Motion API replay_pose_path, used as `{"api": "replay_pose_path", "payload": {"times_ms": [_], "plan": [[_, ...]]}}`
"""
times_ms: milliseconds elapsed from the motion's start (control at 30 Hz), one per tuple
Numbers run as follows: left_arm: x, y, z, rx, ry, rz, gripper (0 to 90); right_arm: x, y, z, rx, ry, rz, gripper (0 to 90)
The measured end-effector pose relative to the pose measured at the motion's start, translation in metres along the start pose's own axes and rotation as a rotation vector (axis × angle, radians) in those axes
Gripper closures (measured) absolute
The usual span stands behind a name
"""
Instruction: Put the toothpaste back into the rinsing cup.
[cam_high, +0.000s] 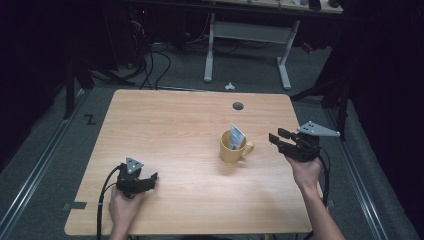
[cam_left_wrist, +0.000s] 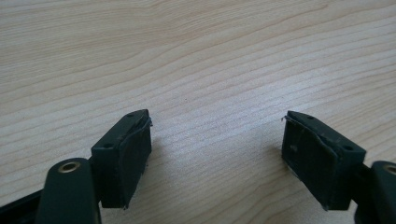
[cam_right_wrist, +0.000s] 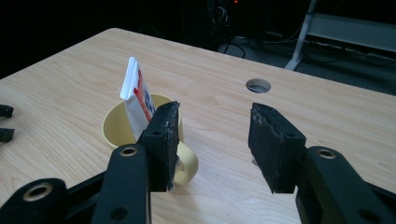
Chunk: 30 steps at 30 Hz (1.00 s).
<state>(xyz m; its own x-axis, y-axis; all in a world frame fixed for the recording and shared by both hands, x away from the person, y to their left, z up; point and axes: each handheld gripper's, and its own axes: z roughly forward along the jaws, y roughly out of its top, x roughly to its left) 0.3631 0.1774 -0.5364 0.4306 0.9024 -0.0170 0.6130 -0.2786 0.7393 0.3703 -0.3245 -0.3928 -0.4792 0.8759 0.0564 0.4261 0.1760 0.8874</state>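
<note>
We saw a yellow mug (cam_high: 233, 147) holding an upright sachet (cam_high: 237, 136) on the desk (cam_high: 175, 130). Both the left claw (cam_left_wrist: 217, 149) and the right claw (cam_right_wrist: 215, 140) gaped, gripping nothing.

Yellow mug (cam_high: 233, 146) with upright packet (cam_high: 237, 136) sole obstacle on table (cam_high: 170, 125).
</note>
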Motion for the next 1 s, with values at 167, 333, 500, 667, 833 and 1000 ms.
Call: {"api": "replay_pose_path", "payload": {"times_ms": [167, 333, 500, 667, 833, 1000], "plan": [[0.000, 0.000, 0.000, 0.000, 0.000, 0.000, 24.3, -0.002, -0.004, -0.001, 0.003, -0.003, 0.008, 53.3], [0.000, 0.000, 0.000, 0.000, 0.000, 0.000, 24.3, -0.004, -0.007, -0.003, 0.006, -0.010, 0.012, 53.3], [0.000, 0.000, 0.000, 0.000, 0.000, 0.000, 24.3, -0.006, -0.011, -0.004, 0.008, -0.017, 0.012, 53.2], [0.000, 0.000, 0.000, 0.000, 0.000, 0.000, 24.3, -0.009, -0.015, -0.005, 0.011, -0.021, 0.023, 53.0], [0.000, 0.000, 0.000, 0.000, 0.000, 0.000, 24.3, -0.010, -0.018, -0.006, 0.010, -0.018, 0.034, 53.0], [0.000, 0.000, 0.000, 0.000, 0.001, 0.000, 24.3, -0.010, -0.021, -0.008, 0.011, -0.020, 0.033, 53.0]]}}
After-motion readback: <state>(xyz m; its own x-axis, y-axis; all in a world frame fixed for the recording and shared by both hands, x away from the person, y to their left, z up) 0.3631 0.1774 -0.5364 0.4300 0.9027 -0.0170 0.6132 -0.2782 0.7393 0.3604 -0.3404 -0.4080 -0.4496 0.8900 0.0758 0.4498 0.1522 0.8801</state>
